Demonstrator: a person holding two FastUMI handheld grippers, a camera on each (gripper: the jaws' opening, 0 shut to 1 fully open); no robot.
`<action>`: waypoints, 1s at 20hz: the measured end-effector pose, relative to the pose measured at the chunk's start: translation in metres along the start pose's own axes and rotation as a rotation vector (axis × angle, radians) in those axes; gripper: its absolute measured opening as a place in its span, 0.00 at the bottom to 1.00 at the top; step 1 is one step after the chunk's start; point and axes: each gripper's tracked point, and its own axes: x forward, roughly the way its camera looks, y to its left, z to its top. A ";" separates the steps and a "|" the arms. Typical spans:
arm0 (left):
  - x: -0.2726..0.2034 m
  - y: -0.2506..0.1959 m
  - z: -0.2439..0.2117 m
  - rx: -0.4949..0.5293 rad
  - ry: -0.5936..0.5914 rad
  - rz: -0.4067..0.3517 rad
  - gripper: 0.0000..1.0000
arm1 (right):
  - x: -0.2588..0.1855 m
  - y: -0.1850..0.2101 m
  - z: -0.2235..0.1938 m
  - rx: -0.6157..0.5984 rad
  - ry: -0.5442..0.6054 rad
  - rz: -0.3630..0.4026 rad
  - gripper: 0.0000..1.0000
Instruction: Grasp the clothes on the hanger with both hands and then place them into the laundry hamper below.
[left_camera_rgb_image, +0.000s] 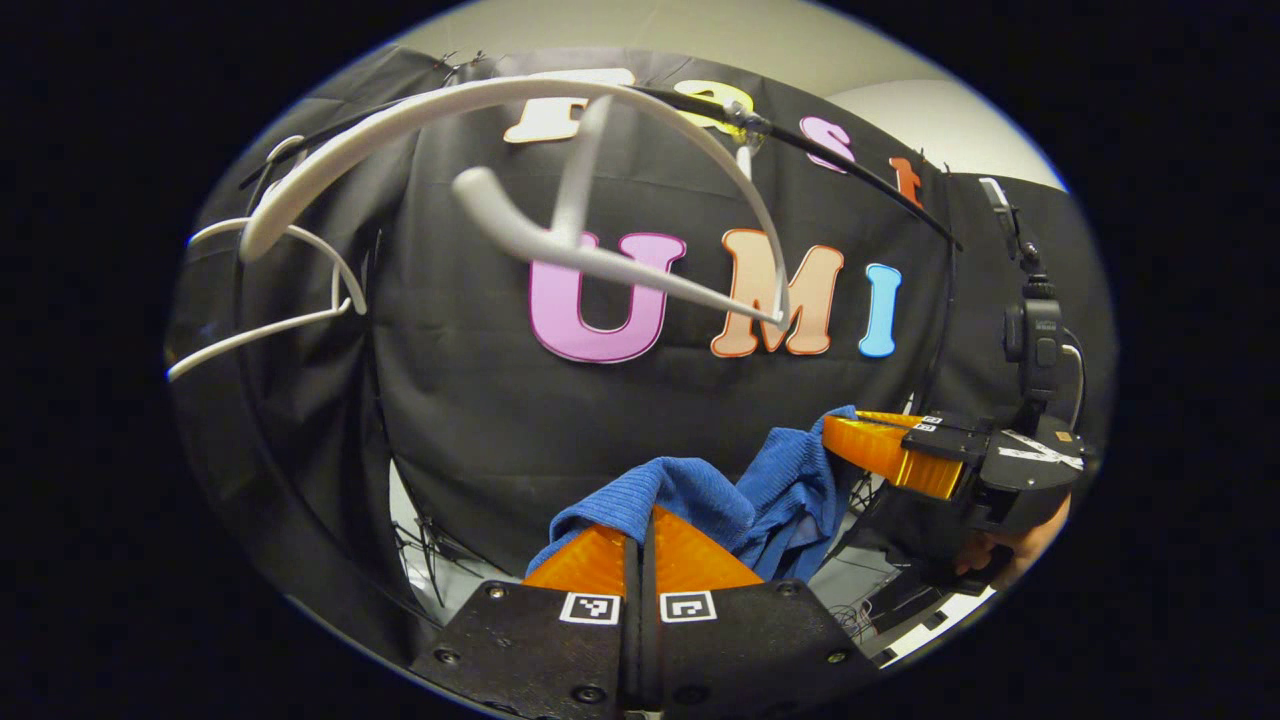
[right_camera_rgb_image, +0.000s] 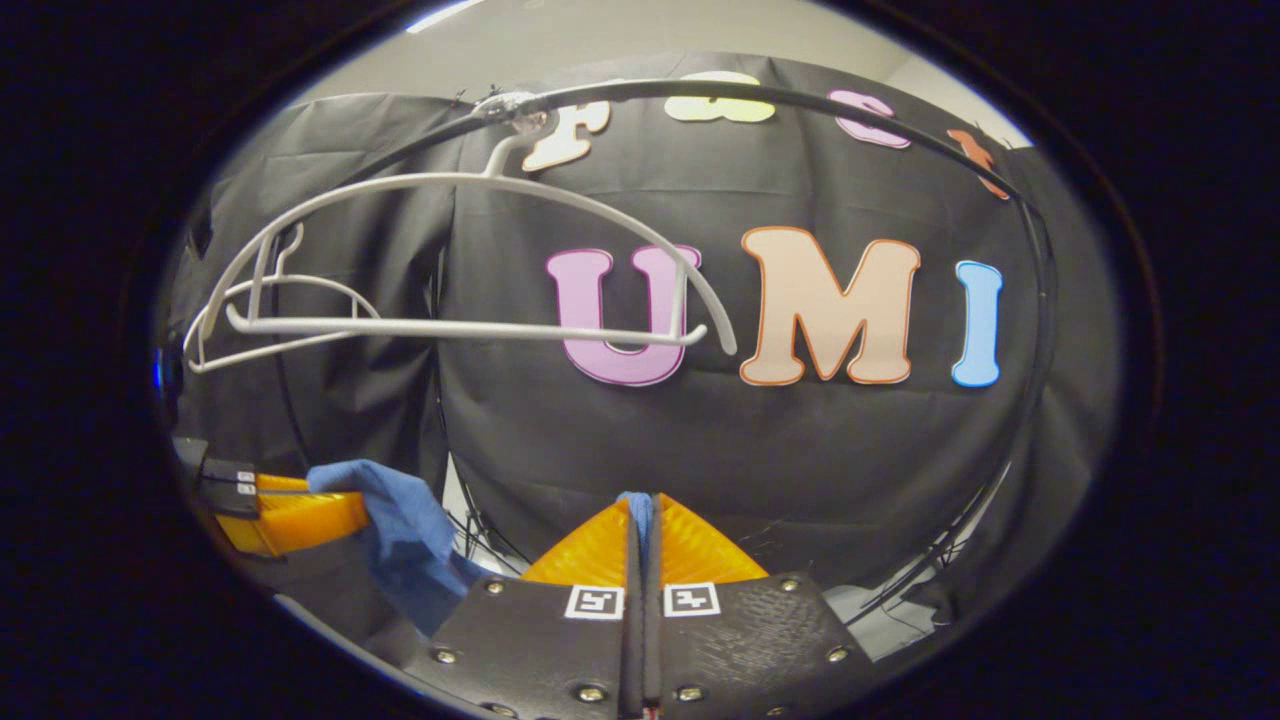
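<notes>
In the left gripper view, my left gripper (left_camera_rgb_image: 645, 520) sits at the bottom with its two orange fingers pressed together, pinching the edge of a blue ribbed knit garment (left_camera_rgb_image: 720, 495). The cloth bunches just past my fingertips and stretches to the right, where my right gripper (left_camera_rgb_image: 850, 435) clamps its other end. A hand (left_camera_rgb_image: 1010, 550) holds that gripper from below.

In the right gripper view, my right gripper (right_camera_rgb_image: 640, 510) is closed on a thin fold of the blue garment (right_camera_rgb_image: 405, 530), visible between the orange fingers. The rest of the cloth hangs to the left, where my left gripper (right_camera_rgb_image: 345, 515) grips it.

Above both grippers, an empty white plastic hanger (right_camera_rgb_image: 450, 260) hangs from a thin dark rail (right_camera_rgb_image: 800, 100), well clear of the garment. A second white hanger (right_camera_rgb_image: 270, 310) hangs farther left.
</notes>
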 end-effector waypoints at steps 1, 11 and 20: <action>0.001 -0.004 0.006 0.005 -0.017 -0.002 0.01 | -0.001 0.001 0.007 0.006 -0.006 0.003 0.00; 0.039 -0.017 0.004 0.017 -0.019 -0.025 0.01 | 0.011 0.002 0.001 0.023 0.020 0.000 0.01; 0.095 -0.048 -0.046 0.028 0.103 -0.098 0.01 | 0.014 -0.012 -0.087 0.046 0.206 -0.029 0.01</action>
